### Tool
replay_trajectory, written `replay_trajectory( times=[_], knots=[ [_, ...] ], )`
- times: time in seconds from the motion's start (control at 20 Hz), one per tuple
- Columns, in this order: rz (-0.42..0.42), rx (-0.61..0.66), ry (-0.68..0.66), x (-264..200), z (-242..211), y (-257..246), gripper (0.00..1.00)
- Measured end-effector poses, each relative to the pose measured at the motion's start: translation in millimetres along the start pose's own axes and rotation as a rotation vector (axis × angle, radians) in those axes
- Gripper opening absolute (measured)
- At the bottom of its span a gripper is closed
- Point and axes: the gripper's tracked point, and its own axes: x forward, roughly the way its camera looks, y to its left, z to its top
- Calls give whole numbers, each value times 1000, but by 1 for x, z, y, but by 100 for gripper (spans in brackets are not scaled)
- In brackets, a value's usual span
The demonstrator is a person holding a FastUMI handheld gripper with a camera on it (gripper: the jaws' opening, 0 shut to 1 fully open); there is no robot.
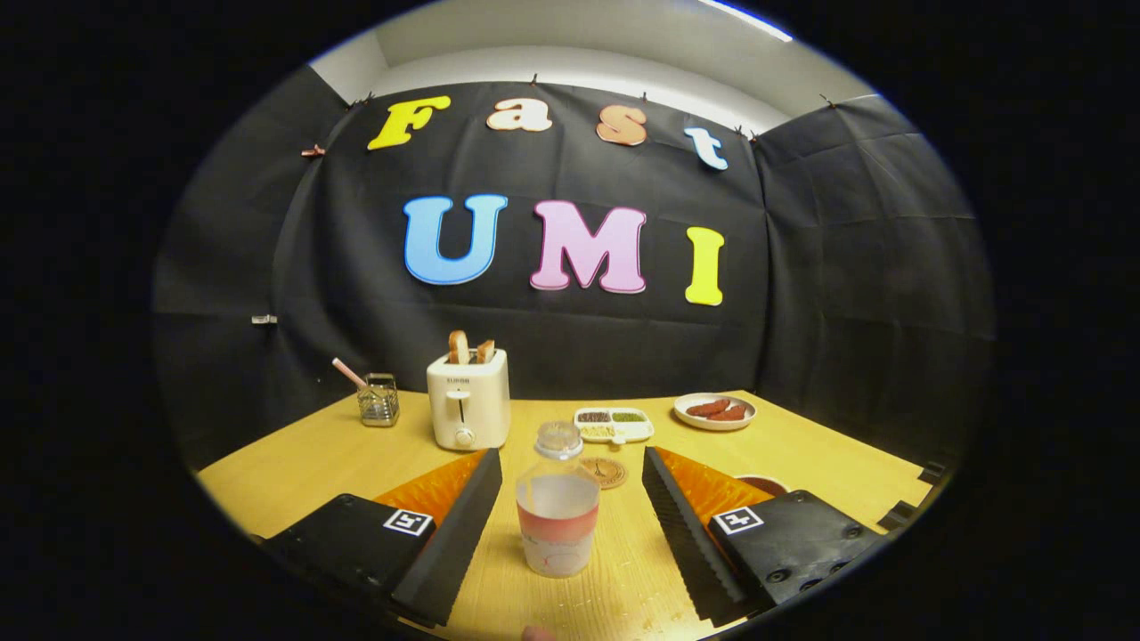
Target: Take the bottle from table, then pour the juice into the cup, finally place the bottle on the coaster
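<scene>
Step one looks to be in hand — taking the bottle, which stands upright on the table between the fingers of the gripper, its long axis vertical and its cap pointing up. The fingers are spread wide, apart from the bottle on both sides. The next move likely calls for closing evenly on its body — the coaster lies just beyond.
</scene>
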Motion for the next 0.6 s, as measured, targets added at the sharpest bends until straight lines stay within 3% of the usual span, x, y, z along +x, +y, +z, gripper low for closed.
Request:
replay_trajectory(
  times=[0.4, 0.55, 0.6],
  knots=[
    [-20, 1, -5, 39, -44, 7, 98],
    [-40, 30, -25, 50, -45, 5, 78],
    [-39, 40, -17, 52, -45, 7, 77]
  ],
)
